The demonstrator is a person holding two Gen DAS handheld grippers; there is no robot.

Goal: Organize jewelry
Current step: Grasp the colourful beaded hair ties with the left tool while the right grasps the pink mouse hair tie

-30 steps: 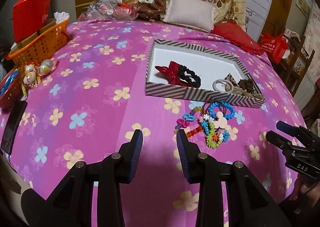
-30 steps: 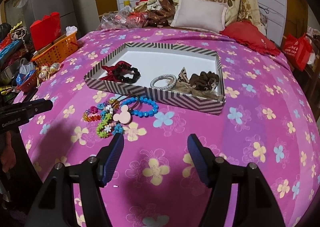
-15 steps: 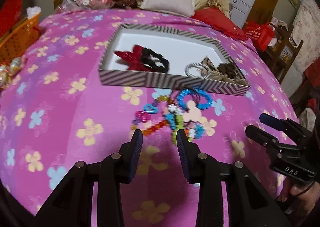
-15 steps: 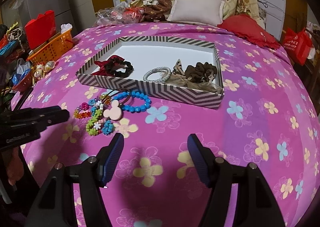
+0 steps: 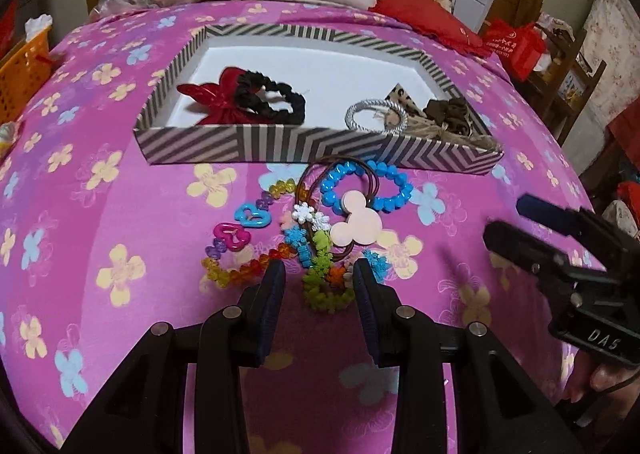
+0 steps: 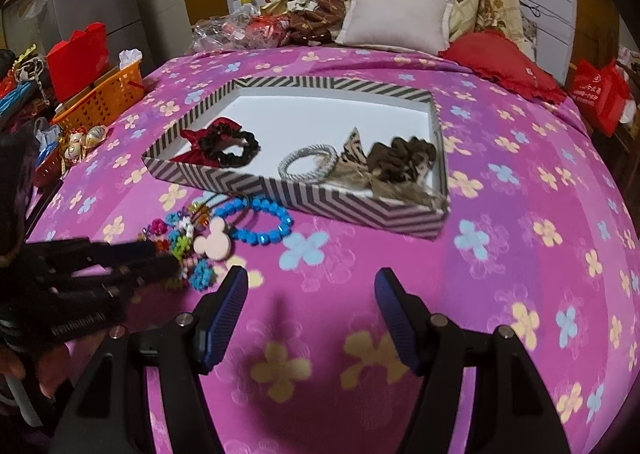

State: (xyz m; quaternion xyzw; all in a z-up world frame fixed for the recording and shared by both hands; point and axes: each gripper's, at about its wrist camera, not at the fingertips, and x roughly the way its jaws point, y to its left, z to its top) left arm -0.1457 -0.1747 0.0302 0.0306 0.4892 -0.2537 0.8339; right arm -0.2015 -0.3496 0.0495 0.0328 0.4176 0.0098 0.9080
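A striped box (image 5: 312,143) (image 6: 320,197) lies on the pink flowered bedspread and holds a red bow with a black scrunchie (image 5: 260,97), a silver bangle (image 5: 376,115) and a brown scrunchie (image 6: 400,161). In front of it lies a pile of jewelry: a blue bead bracelet (image 5: 384,185) (image 6: 264,221), a pink mouse-shaped piece (image 5: 358,223), flower-bead bands (image 5: 324,282) and a coloured bead string (image 5: 240,254). My left gripper (image 5: 320,282) is open, its jaws on either side of the green flower-bead band. My right gripper (image 6: 312,294) is open and empty to the right of the pile.
An orange basket (image 6: 104,97) and a red box (image 6: 78,59) stand at the bed's left edge with small trinkets (image 6: 80,141). A grey pillow (image 6: 396,17), a red cushion (image 6: 504,61) and clutter lie at the bed's head. A red bag (image 6: 600,93) sits at right.
My left gripper has moved right and forward to the jewelry pile, so the flower-bead band now lies between its jaws. My right gripper has shifted only slightly.
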